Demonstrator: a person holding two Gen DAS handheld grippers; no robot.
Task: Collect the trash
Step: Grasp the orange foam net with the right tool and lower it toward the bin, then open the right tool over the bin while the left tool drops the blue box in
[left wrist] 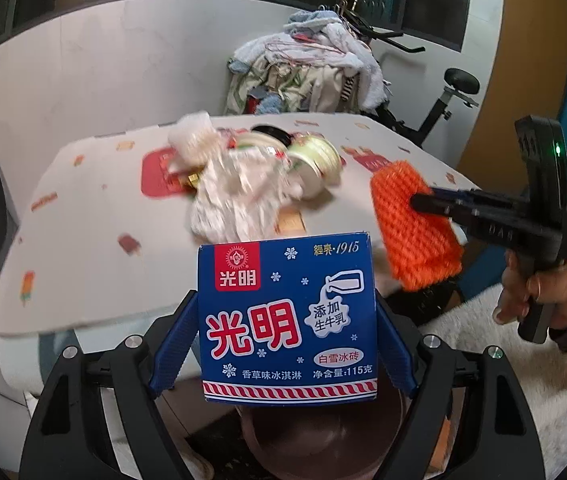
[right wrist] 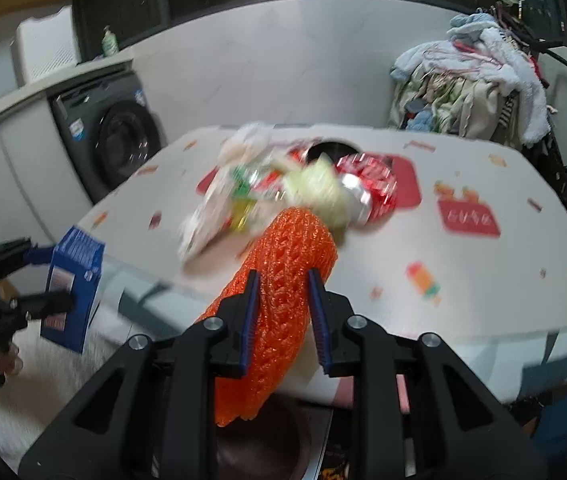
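My left gripper [left wrist: 287, 344] is shut on a blue ice-cream carton [left wrist: 287, 320], its blue pads pressing both sides; the carton [right wrist: 73, 284] also shows at the left of the right wrist view. My right gripper [right wrist: 283, 300] is shut on an orange foam net sleeve [right wrist: 283, 300], seen in the left wrist view as an orange net sleeve [left wrist: 415, 228] to the right of the carton. Both are held off the table's near edge. On the table [left wrist: 83, 208] lies a pile of trash [left wrist: 243, 184]: crumpled white wrappers, a paper cup [left wrist: 315, 160] and red packaging [right wrist: 367, 184].
A brown bin [left wrist: 323, 440] sits below the grippers by the table's edge. A dark washing machine [right wrist: 119, 140] stands at the left, a heap of clothes [right wrist: 471, 92] and an exercise bike [left wrist: 443, 96] behind the table. A hand and fleecy sleeve [left wrist: 543, 292] hold the right gripper.
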